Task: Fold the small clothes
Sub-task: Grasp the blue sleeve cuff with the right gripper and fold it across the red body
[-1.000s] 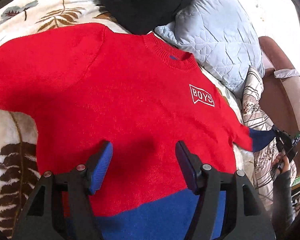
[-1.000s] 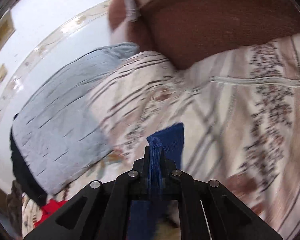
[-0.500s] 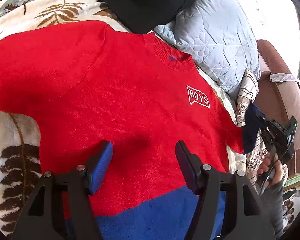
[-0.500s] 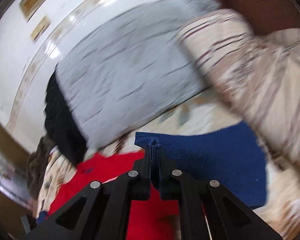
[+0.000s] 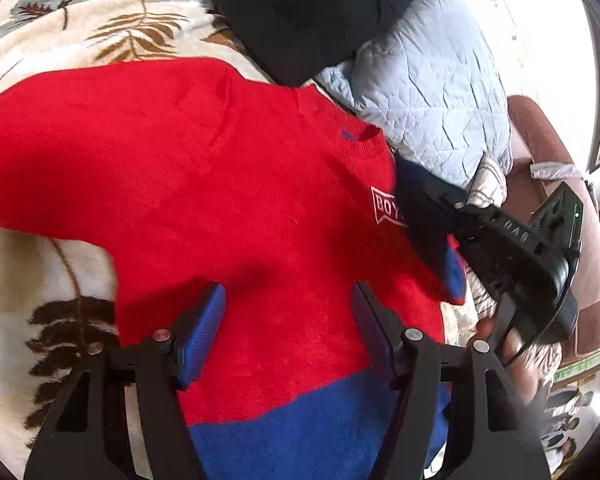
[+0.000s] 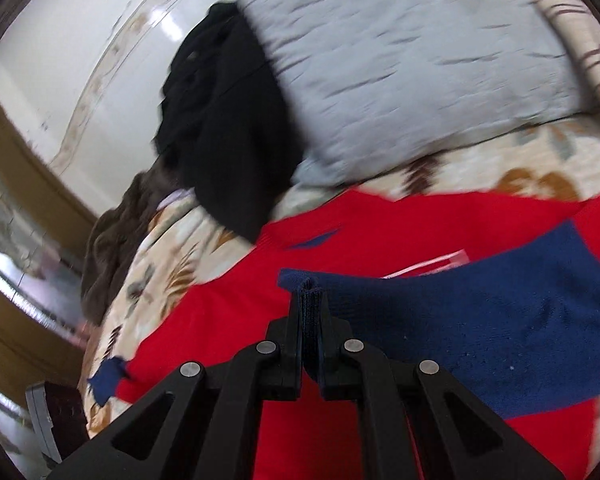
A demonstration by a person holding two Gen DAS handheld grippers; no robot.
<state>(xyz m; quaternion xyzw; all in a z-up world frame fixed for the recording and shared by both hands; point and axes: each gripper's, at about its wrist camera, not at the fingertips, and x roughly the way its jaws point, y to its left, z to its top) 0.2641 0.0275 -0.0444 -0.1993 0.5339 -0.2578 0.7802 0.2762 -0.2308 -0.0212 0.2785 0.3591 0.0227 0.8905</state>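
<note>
A red sweater (image 5: 220, 184) with a blue hem (image 5: 308, 436) lies flat on a leaf-print blanket (image 5: 40, 264). My left gripper (image 5: 288, 320) is open over the sweater's lower body, with nothing between its blue pads (image 5: 204, 328). My right gripper (image 6: 310, 300) is shut on the sleeve's blue cuff (image 6: 480, 320) and holds it over the chest, partly covering the white BOYS logo (image 5: 384, 208). In the left wrist view the right gripper (image 5: 452, 220) comes in from the right, with a hand (image 5: 504, 348) behind it. The other sleeve's blue cuff (image 6: 108, 376) lies at the far side.
A black garment (image 5: 312, 12) and a quilted grey-blue pillow (image 5: 432, 92) lie beyond the collar. A brown garment (image 6: 116, 220) is heaped at the blanket's far edge. A striped cushion (image 5: 488, 184) and a brown headboard (image 5: 540, 148) are at the right.
My right gripper has swung the blue cuff from the striped cushion side across onto the sweater's chest, folding the sleeve over the logo. The left gripper has shifted only slightly.
</note>
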